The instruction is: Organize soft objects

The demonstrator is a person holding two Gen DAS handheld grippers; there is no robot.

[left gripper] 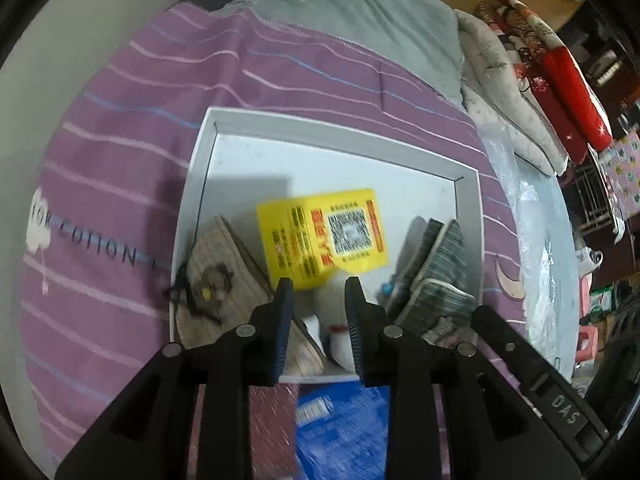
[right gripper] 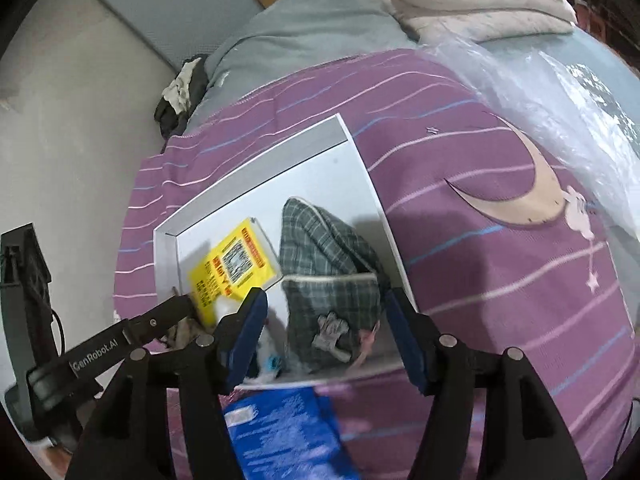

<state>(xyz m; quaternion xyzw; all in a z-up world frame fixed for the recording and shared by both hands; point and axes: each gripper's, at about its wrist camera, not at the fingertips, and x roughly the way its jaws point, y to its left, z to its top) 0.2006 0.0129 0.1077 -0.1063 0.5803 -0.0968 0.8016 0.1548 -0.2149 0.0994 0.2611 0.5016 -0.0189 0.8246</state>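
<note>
Both grippers hang over the white box (left gripper: 196, 184) on the purple striped sheet (left gripper: 120, 128), each pointing steeply down into it. The left gripper (left gripper: 319, 286) has its jaws a modest way apart with nothing between the pads; just left of its tips lies the beige folded cloth (left gripper: 218, 268), and right of them the grey plaid pieces (left gripper: 436, 264) stand on edge against the box wall. The right gripper (right gripper: 326, 300) is wider open and empty too, and the plaid bundle (right gripper: 332, 280) sits directly ahead between its fingers, apart from both pads. A yellow card (left gripper: 324, 240) lies flat on the box floor just beyond the left tips. Something small and white lies low between the left fingers, too blurred to name. A blue packet (right gripper: 280, 428) lies under the grippers, outside the box's near edge. My read: the soft pieces are already in the box and this is a release-and-reset beat. Next move likely calls for choosing another soft piece, or squaring the plaid stack, with the jaws lowered around the fabric before closing.
</note>
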